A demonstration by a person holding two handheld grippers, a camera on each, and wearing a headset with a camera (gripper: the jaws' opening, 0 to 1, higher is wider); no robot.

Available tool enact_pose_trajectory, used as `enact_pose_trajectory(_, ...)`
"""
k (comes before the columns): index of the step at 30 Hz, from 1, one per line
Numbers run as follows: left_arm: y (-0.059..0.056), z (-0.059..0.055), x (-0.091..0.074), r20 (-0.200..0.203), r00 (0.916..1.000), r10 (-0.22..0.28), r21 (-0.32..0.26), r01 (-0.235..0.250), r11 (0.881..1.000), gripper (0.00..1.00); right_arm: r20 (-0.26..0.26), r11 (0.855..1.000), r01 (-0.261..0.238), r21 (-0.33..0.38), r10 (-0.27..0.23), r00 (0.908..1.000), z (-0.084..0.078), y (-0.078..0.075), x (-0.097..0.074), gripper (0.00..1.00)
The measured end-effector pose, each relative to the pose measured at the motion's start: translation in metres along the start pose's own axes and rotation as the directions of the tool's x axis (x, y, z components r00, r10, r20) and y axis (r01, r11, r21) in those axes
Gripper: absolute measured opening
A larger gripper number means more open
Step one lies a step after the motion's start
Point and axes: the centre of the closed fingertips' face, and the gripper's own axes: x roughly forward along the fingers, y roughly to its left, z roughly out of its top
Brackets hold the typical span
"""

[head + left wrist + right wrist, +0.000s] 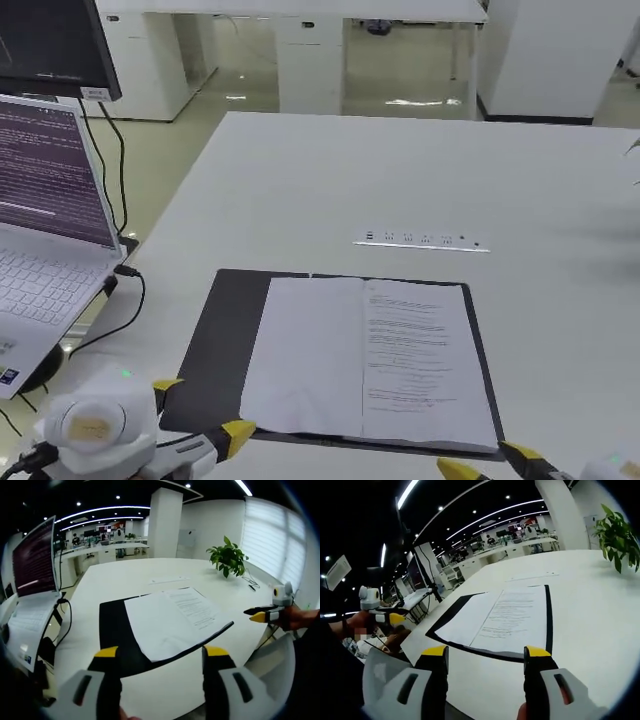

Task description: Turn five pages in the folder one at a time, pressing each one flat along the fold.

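Seen from the head view, an open black flat folder lies near the front edge of the white table. It holds white paper sheets: a blank page on the left of the fold and a page of printed text on the right, both lying flat. A silver socket strip is set into the table beyond the folder. An open white laptop with a purple screen stands at the left.

The left gripper view adds a green potted plant at the far side of the table. The left gripper has its yellow-tipped jaws wide apart and empty, just short of the folder's near edge. The right gripper is likewise spread and empty, facing the printed page. The right gripper's own view also shows the left gripper across from it, off the table's edge.
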Motion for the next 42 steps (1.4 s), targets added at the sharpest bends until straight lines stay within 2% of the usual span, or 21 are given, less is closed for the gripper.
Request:
enact_pose_trajectory(3, -0.002, 0.001, 0.003, -0.004, 1.0000, -0.004, -0.002, 0.004, 1.000, 0.65, -0.016, 1.000, -0.001, -0.020, 0.001, 0.9999, -0.002, -0.002, -0.002, 0.60)
enact_pose_trajectory(12, -0.019, 0.010, 0.019, -0.023, 0.9989, -0.041, 0.036, 0.041, 0.999, 0.65, -0.006, 1.000, 0.003, 0.001, -0.003, 1.0000, -0.003, -0.008, -0.008, 0.60)
enact_pose_trajectory(17, -0.030, 0.016, 0.026, -0.026, 0.9973, -0.068, 0.046, 0.069, 0.997, 0.65, -0.031, 0.999, 0.000, -0.038, -0.001, 0.9995, -0.006, -0.008, -0.011, 0.59)
enact_pose_trajectory(29, -0.053, 0.028, 0.053, -0.056, 0.9916, -0.116, 0.100, 0.122, 0.988, 0.61, -0.009, 1.000, -0.001, 0.000, 0.001, 1.0000, 0.002, -0.018, -0.016, 0.58)
enact_pose_trajectory(31, -0.057, 0.030, 0.056, -0.054, 0.9892, -0.136, 0.082, 0.140, 0.987, 0.61, -0.008, 1.000, 0.000, -0.005, 0.000, 1.0000, 0.004, -0.018, -0.017, 0.58)
enact_pose_trajectory(35, -0.065, 0.027, 0.066, -0.084, 0.9839, -0.158, 0.099, 0.166, 0.981, 0.63, 0.003, 1.000, 0.012, 0.003, -0.012, 0.9999, 0.008, -0.024, -0.018, 0.58)
enact_pose_trajectory(42, -0.081, 0.027, 0.084, -0.115, 0.9720, -0.205, 0.115, 0.218, 0.969, 0.63, -0.014, 1.000, 0.016, 0.012, -0.016, 0.9998, 0.001, -0.025, -0.018, 0.58)
